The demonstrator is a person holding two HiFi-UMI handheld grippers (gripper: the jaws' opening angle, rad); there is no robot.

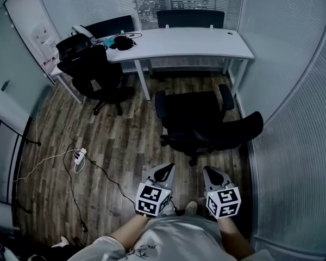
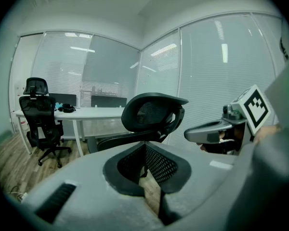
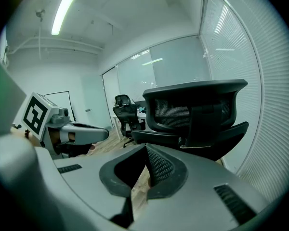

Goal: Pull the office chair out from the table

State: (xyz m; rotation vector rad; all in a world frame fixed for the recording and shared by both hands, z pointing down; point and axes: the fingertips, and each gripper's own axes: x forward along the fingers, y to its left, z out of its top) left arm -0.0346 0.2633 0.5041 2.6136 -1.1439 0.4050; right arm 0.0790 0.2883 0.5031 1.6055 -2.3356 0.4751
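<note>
Black mesh is being shown across the curved back of the office chair (image 1: 198, 118), which is being seen at centre frame on the wood-grain floor (image 1: 125, 140), apart from the smooth white table (image 1: 195, 42) above it; the left gripper (image 1: 164, 173) and right gripper (image 1: 214, 174) are being held clenched and empty at lower centre, near the chair's back.

**No Words To Be Read**

No words or numbers are being shown clearly. Only black-and-white square patterns are being carried on the cubes (image 1: 152, 199) of the left gripper (image 1: 165, 170) and the right gripper (image 1: 209, 172). Sheets (image 1: 43, 37) on the wall and marks (image 1: 144, 250) on the shirt (image 1: 179, 237) are being seen too small to read.
</note>
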